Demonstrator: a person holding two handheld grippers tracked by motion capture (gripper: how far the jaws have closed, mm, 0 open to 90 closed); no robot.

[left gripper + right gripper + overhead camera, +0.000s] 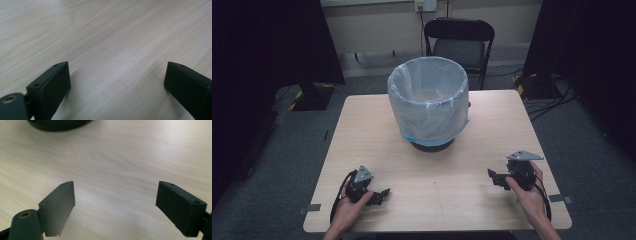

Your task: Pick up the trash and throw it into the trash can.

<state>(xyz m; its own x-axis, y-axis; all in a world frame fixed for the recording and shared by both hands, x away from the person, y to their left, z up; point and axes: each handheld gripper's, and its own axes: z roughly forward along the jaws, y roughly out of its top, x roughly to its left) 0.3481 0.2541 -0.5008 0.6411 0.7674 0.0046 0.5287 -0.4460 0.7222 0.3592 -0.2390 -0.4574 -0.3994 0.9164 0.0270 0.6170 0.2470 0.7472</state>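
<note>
Bin (428,102), lined with pale blue bag, stands upright on table (362,130).

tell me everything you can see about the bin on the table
The bin is a round, open-topped container standing upright at the middle of the far half of the wooden table. A pale blue, translucent plastic liner is folded over its rim and hangs down most of the outside. A dark base shows beneath the liner. Inside it looks empty. Neither gripper touches it; both rest near the table's front edge.
</note>
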